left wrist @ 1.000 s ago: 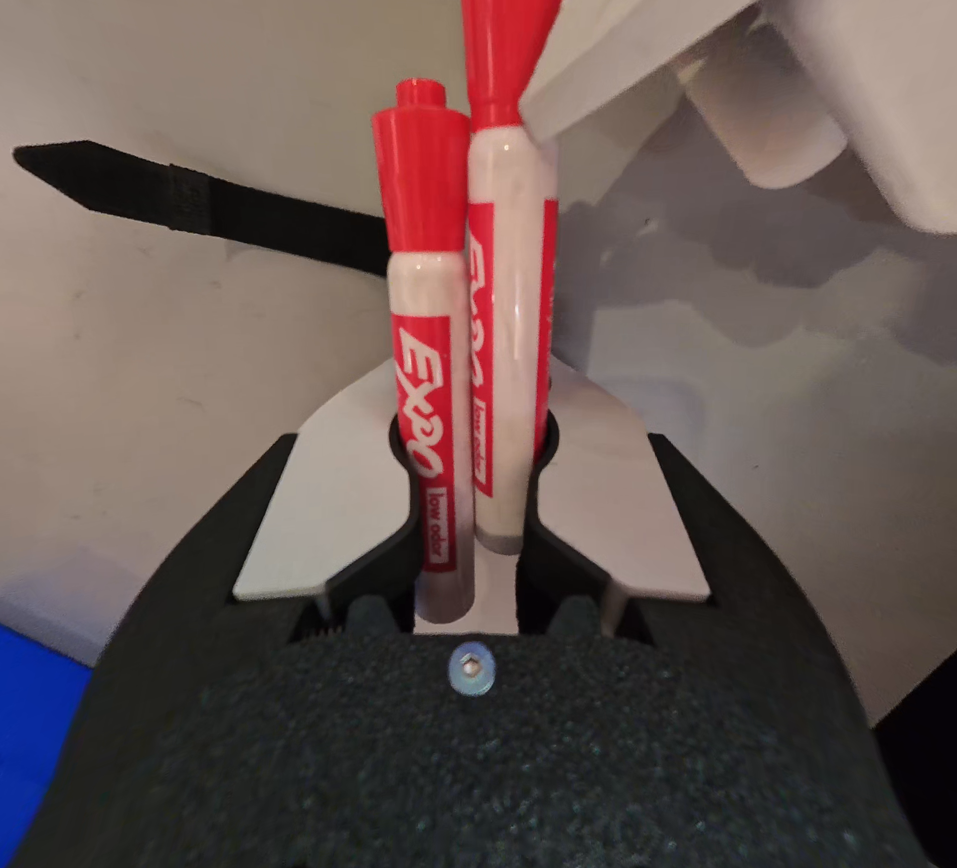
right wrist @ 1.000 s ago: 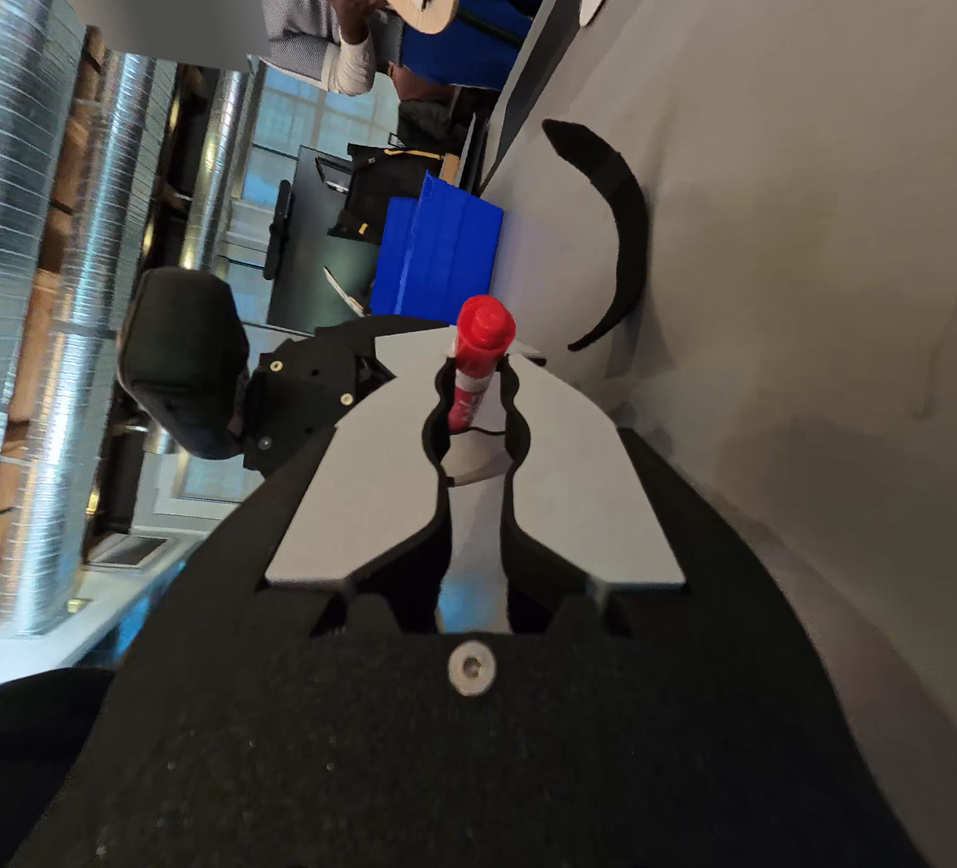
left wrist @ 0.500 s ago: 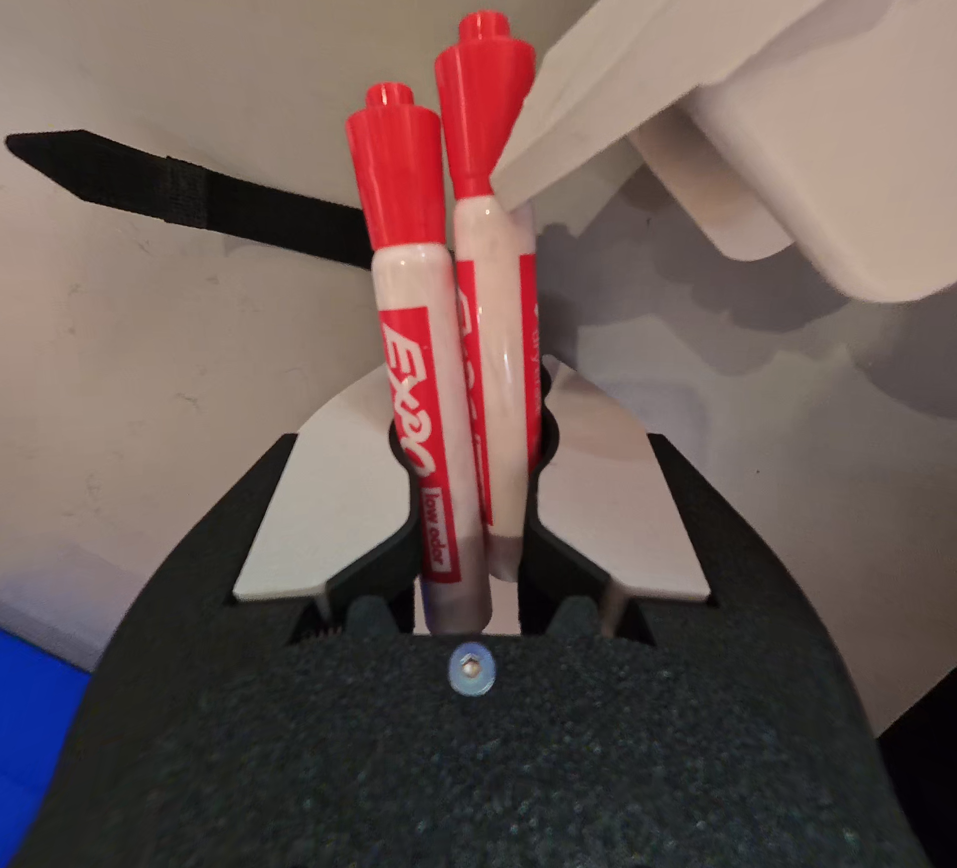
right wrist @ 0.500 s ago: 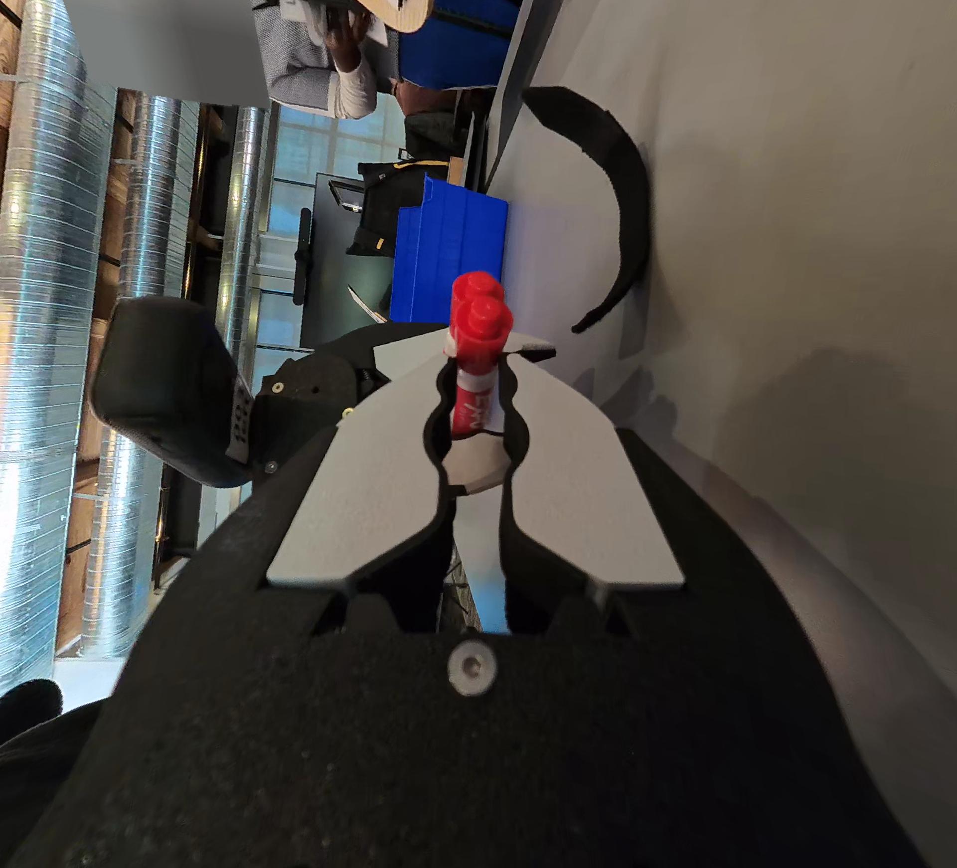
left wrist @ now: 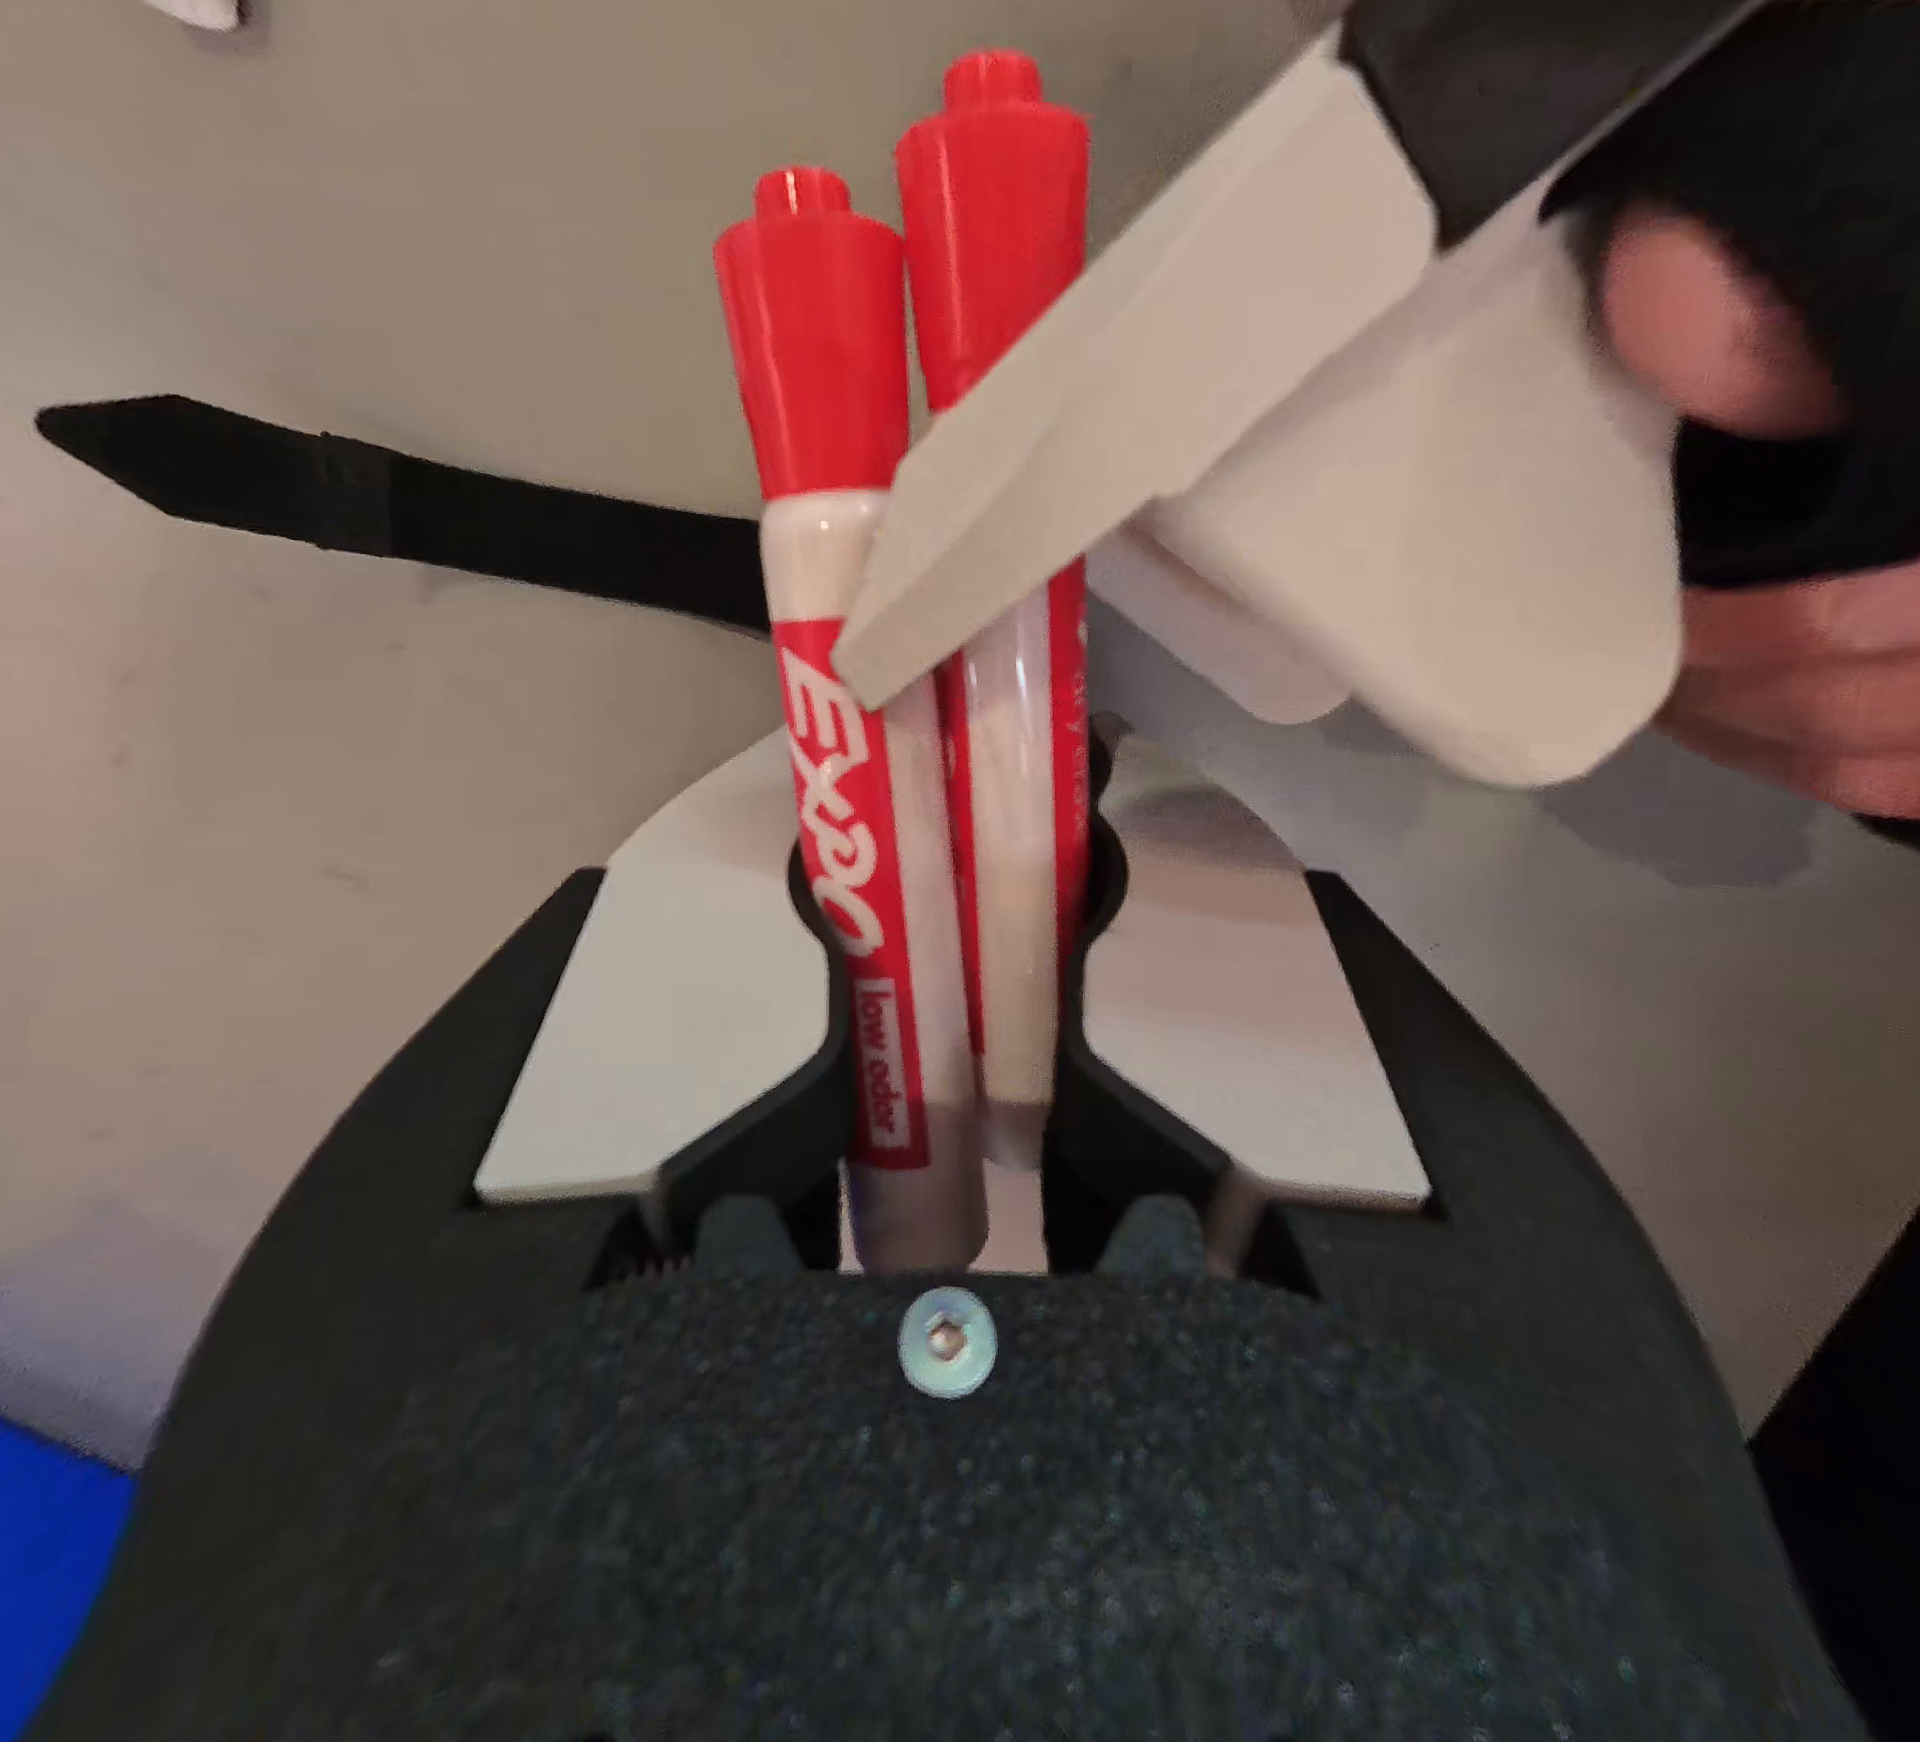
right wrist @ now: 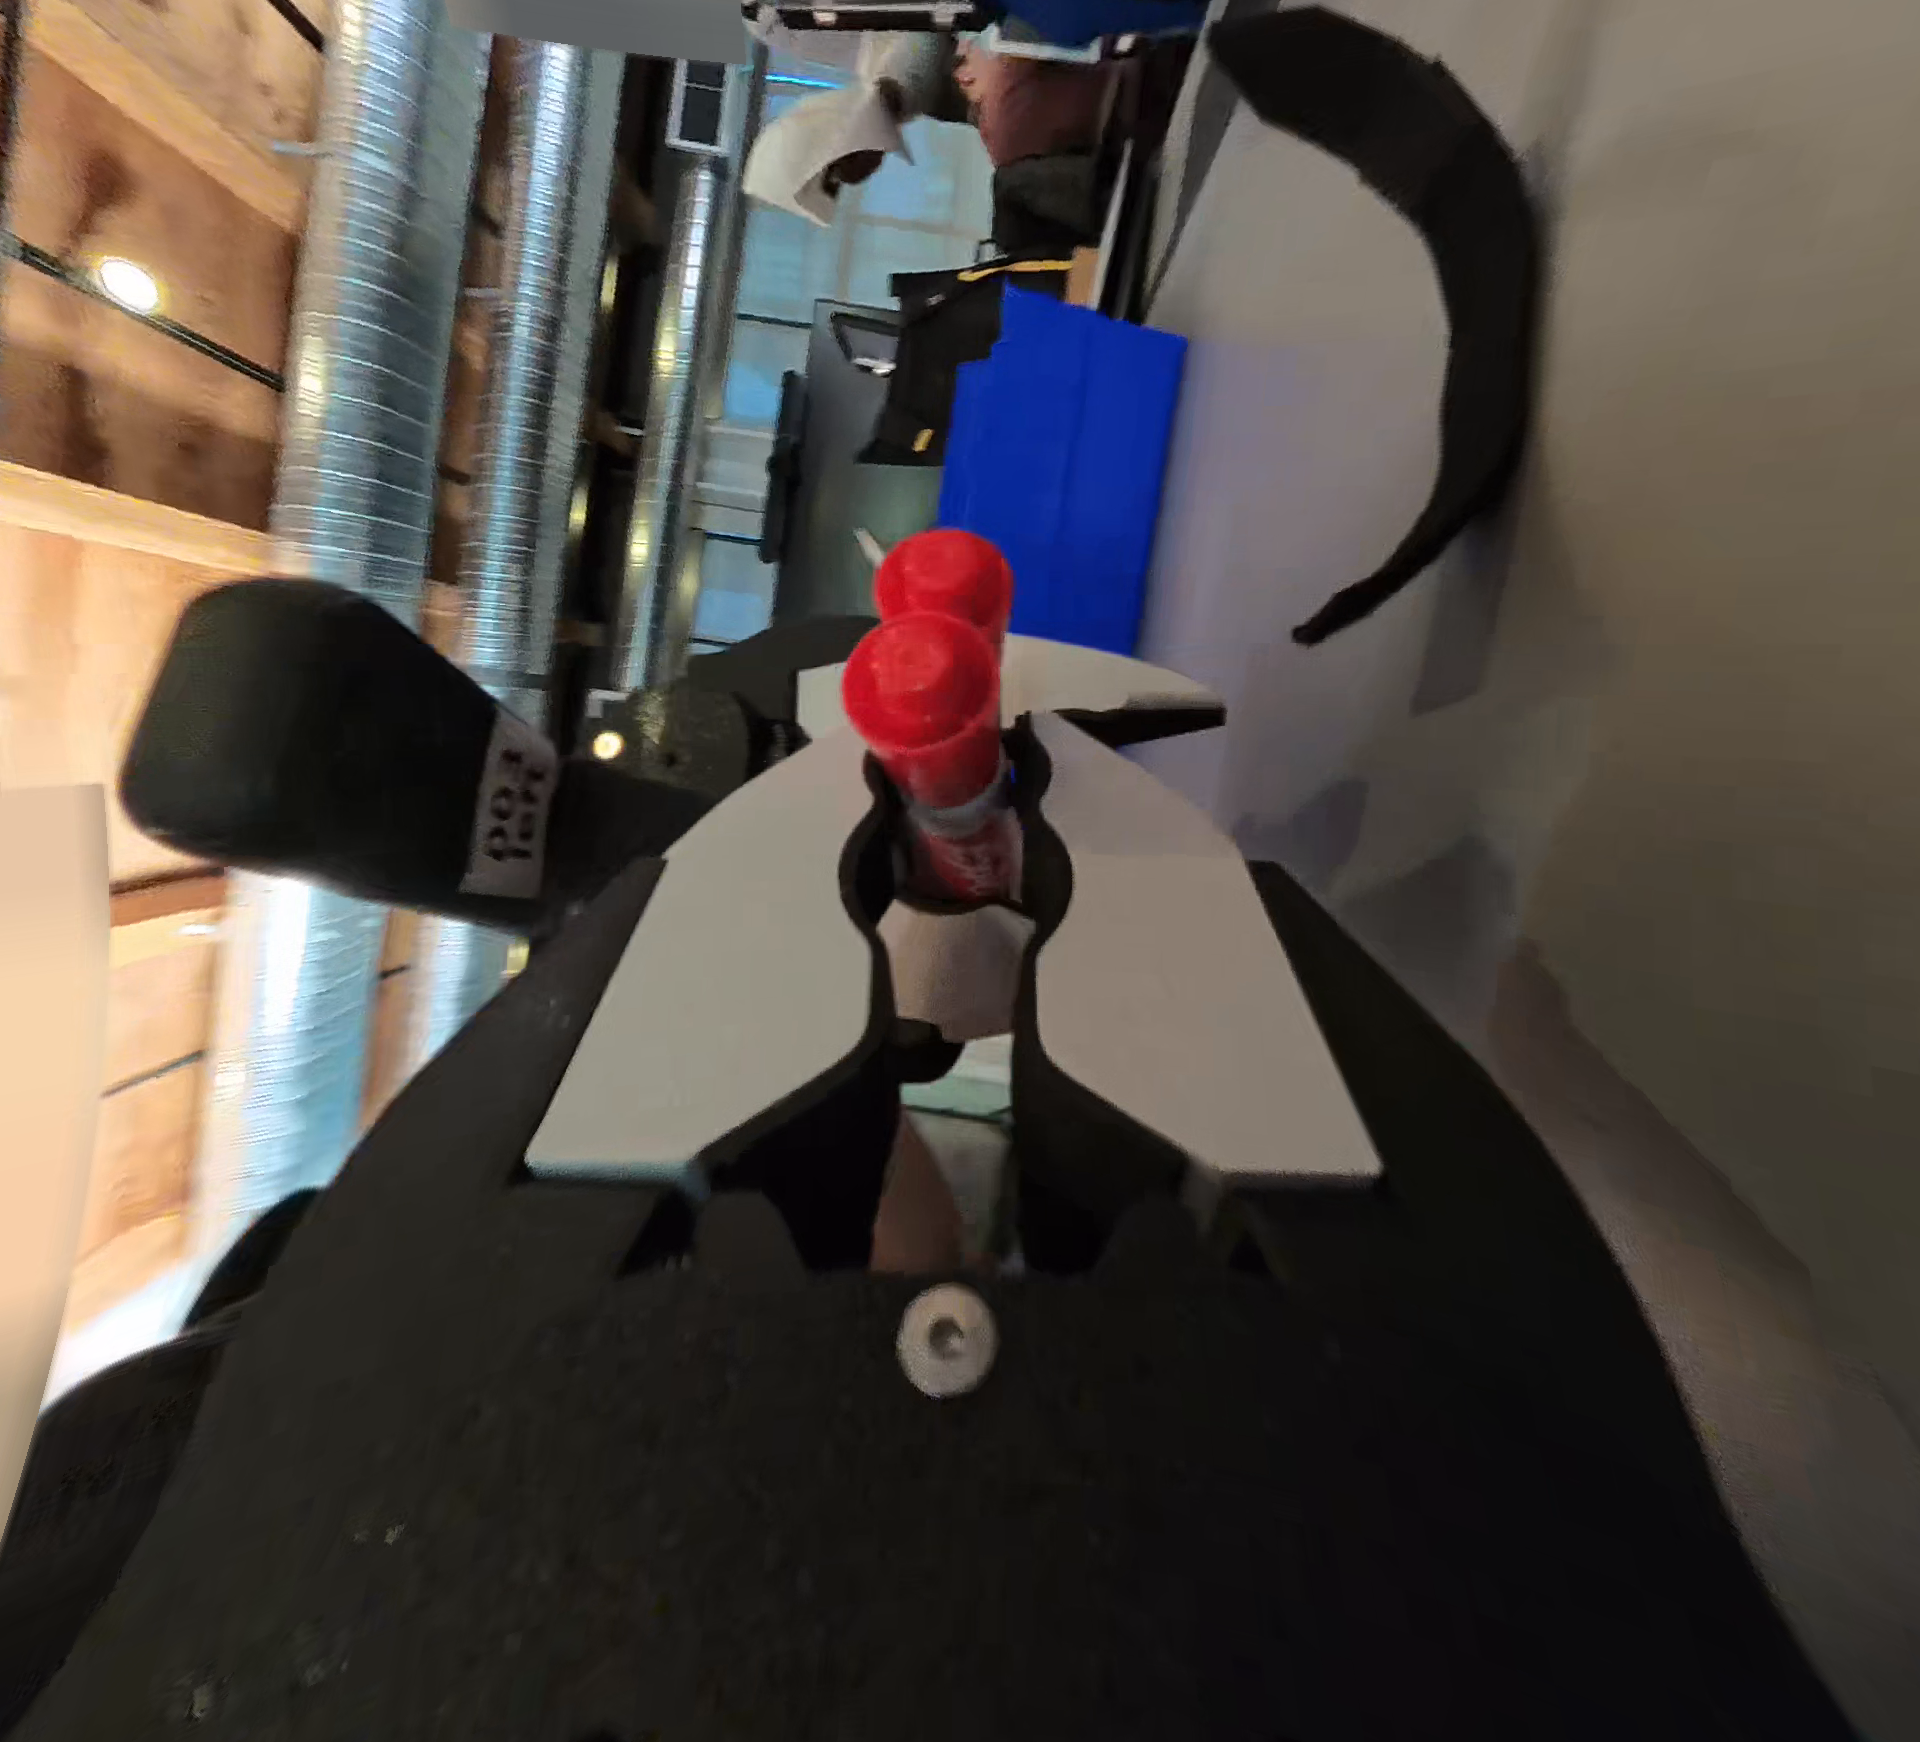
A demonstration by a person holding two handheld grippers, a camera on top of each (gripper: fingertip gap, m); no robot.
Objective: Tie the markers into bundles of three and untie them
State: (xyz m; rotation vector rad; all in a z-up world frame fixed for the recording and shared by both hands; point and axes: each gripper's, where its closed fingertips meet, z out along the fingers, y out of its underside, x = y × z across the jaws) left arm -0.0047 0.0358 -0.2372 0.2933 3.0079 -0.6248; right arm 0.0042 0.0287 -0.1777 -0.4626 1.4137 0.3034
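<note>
— Markers (left wrist: 883, 913): where now?
— Two, red-capped, side by side, pinched upright in left claw (left wrist: 935, 788), above tabletop (left wrist: 312, 861). Same grip as half a second back.
— Left to right, then?
— Black strap (left wrist: 416, 508) flat on tabletop, running in behind the pair, unmoved. Then right claw (right wrist: 951, 757), slid further leftward: fingertip (left wrist: 873, 653) earlier against right barrel just under its cap, now crossing both barrels and touching left one. Hand (left wrist: 1766, 653) newly in view at far right.
— Right claw's state?
— Fingers drawn close, red caps showing at the notch, nearer than before. Pinching or not, cannot tell.
</note>
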